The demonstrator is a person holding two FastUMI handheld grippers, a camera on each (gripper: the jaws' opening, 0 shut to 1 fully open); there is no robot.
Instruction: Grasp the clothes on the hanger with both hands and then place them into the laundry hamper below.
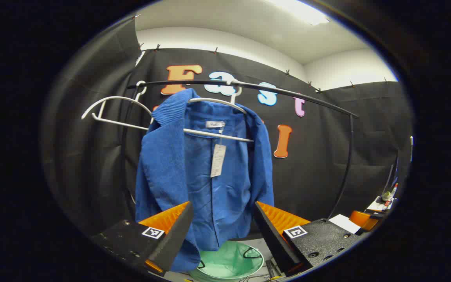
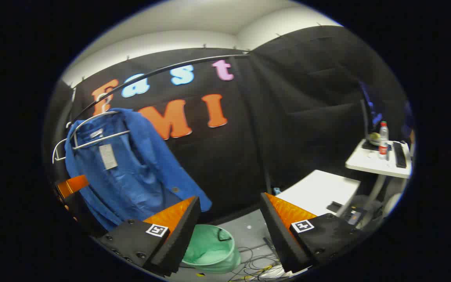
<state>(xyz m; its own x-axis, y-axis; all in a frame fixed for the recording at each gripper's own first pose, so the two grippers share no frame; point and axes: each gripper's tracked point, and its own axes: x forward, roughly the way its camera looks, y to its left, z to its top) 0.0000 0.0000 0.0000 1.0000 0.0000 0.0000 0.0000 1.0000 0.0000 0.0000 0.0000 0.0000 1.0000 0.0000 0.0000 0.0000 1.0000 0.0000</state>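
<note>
A blue jacket (image 1: 206,172) hangs open on a white hanger (image 1: 217,102) from a black curved rail (image 1: 249,87), a paper tag dangling inside its collar. My left gripper (image 1: 222,219) is open just in front of the jacket's lower part, nothing between its fingers. Below stands a pale green laundry hamper (image 1: 229,264). In the right gripper view the jacket (image 2: 131,168) hangs at the left, the hamper (image 2: 210,248) sits on the floor beneath, and my right gripper (image 2: 229,213) is open, off to the jacket's right. The other gripper (image 2: 73,186) shows partly beside the jacket's left edge.
A second, bare white hanger (image 1: 112,111) hangs left of the jacket. Loose cables (image 2: 257,266) lie on the floor by the hamper. A white table (image 2: 319,190) and a small desk (image 2: 378,162) with a bottle stand to the right.
</note>
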